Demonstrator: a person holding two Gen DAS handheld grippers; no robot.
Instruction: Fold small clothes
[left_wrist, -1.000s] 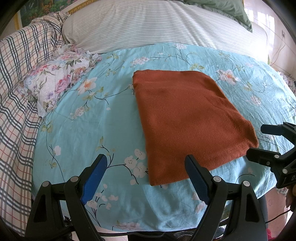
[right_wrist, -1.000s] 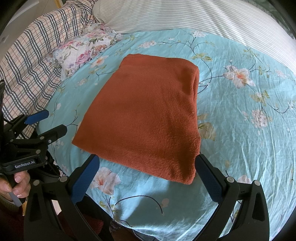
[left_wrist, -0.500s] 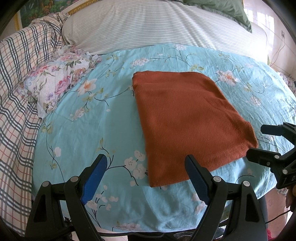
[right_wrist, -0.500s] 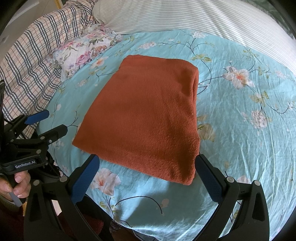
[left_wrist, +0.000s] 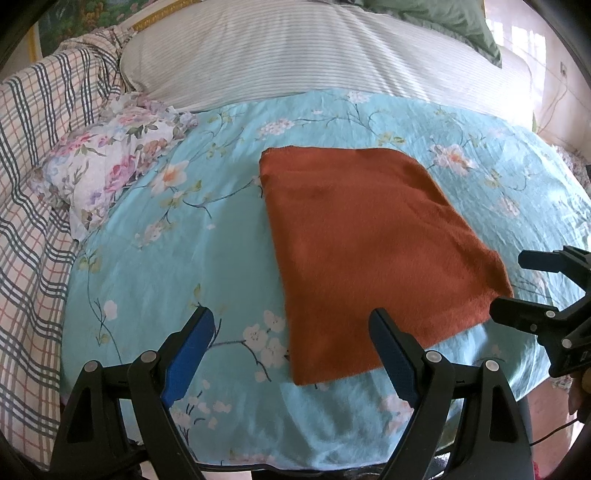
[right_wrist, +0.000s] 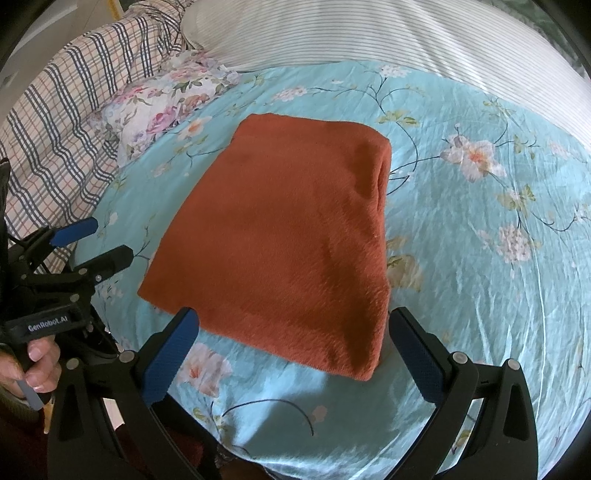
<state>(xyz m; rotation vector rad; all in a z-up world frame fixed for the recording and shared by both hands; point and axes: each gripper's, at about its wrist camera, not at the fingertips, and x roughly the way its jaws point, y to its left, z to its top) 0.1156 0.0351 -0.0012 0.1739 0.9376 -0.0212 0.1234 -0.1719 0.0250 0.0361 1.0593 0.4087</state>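
Note:
A rust-orange folded cloth (left_wrist: 369, 240) lies flat on the light blue floral sheet (left_wrist: 177, 251); it also shows in the right wrist view (right_wrist: 291, 240), with its rounded fold along the right side. My left gripper (left_wrist: 291, 328) is open and empty, just short of the cloth's near left corner. My right gripper (right_wrist: 295, 332) is open and empty, with the cloth's near edge between its jaws. The right gripper shows at the right edge of the left wrist view (left_wrist: 517, 284), and the left gripper at the left edge of the right wrist view (right_wrist: 99, 243).
A floral pillow (left_wrist: 107, 173) lies at the left of the sheet (right_wrist: 480, 258). A plaid blanket (left_wrist: 33, 184) covers the far left. A white striped duvet (left_wrist: 314, 55) lies behind. The bed's near edge runs just under both grippers.
Both grippers have crept slightly forward toward the cloth. The cloth has not moved and both grippers stay open.

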